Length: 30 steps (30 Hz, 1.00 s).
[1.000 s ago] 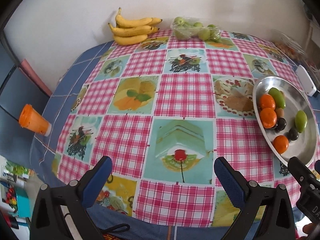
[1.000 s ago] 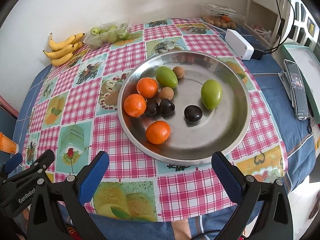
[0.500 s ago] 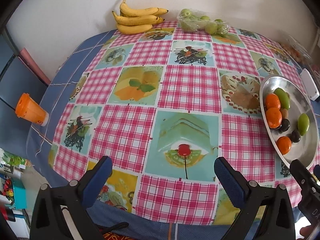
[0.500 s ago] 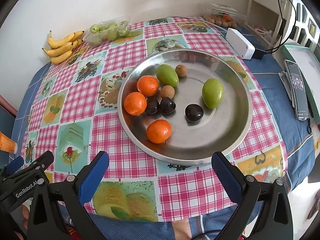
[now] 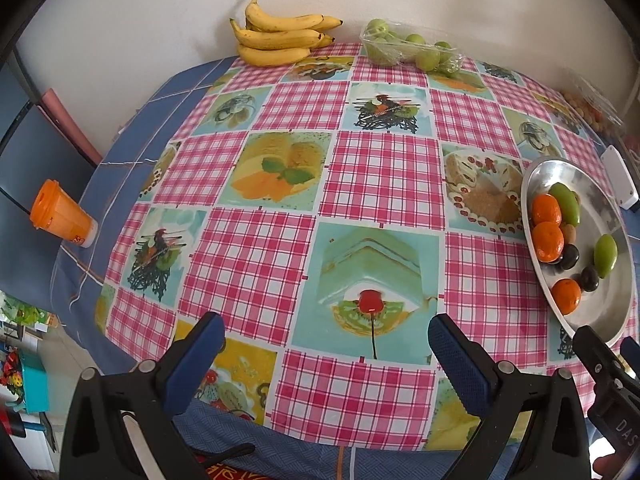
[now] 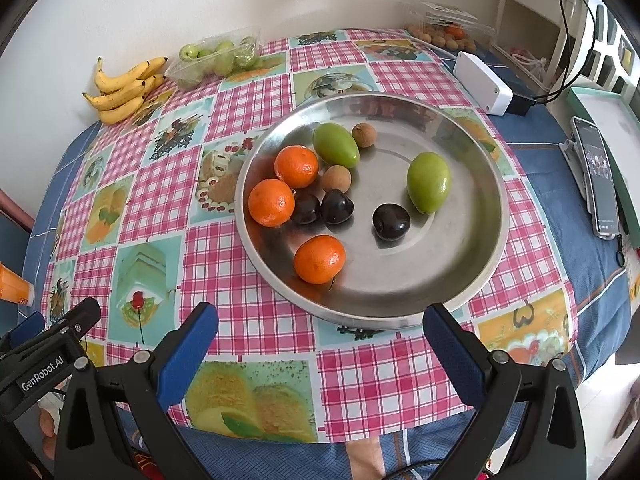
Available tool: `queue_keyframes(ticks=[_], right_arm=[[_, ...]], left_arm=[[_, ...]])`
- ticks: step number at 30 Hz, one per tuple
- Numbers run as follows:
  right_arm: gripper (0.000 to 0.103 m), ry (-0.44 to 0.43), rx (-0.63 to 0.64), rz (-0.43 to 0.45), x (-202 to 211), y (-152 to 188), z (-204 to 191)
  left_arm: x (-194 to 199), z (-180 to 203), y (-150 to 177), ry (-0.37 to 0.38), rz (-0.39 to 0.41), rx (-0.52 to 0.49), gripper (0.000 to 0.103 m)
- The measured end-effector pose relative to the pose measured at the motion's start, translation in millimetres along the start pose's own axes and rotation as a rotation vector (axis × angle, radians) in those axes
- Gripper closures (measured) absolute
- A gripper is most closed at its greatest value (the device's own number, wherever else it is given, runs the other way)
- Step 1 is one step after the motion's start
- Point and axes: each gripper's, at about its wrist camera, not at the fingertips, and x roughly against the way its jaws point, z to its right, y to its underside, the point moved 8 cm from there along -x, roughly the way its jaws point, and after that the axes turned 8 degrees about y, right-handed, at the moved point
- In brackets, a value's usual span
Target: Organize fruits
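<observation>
A round steel tray (image 6: 472,292) (image 5: 616,216) sits on the checked tablecloth. It holds three tangerines (image 6: 319,259), two green oval fruits (image 6: 428,182), three dark cherries (image 6: 391,222) and two small brown fruits (image 6: 336,178). My right gripper (image 6: 320,340) hovers open over the table's near edge, just short of the tray, holding nothing. My left gripper (image 5: 326,352) is open and empty over the near edge to the tray's left. A banana bunch (image 5: 280,40) and a clear box of green fruits (image 5: 412,50) lie by the far wall.
An orange cup (image 5: 62,216) stands at the table's left edge. A white box (image 6: 482,82), a phone (image 6: 598,176) and a clear box of small brown fruits (image 6: 444,28) lie right of the tray. A white shelf stands at the far right.
Both grippers have risen and drawn back slightly toward the near edge, so more of the table shows. Both stay open, and the fruit has not moved.
</observation>
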Motion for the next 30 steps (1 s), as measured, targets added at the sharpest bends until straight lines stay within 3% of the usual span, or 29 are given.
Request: queue_keyframes(ticks=[30], right_arm=[[0.001, 0.001, 0.0, -0.005, -2.0, 1.5, -0.7]], left_arm=[[0.8, -1.6, -1.1, 0.007, 0.002, 0.012, 0.0]])
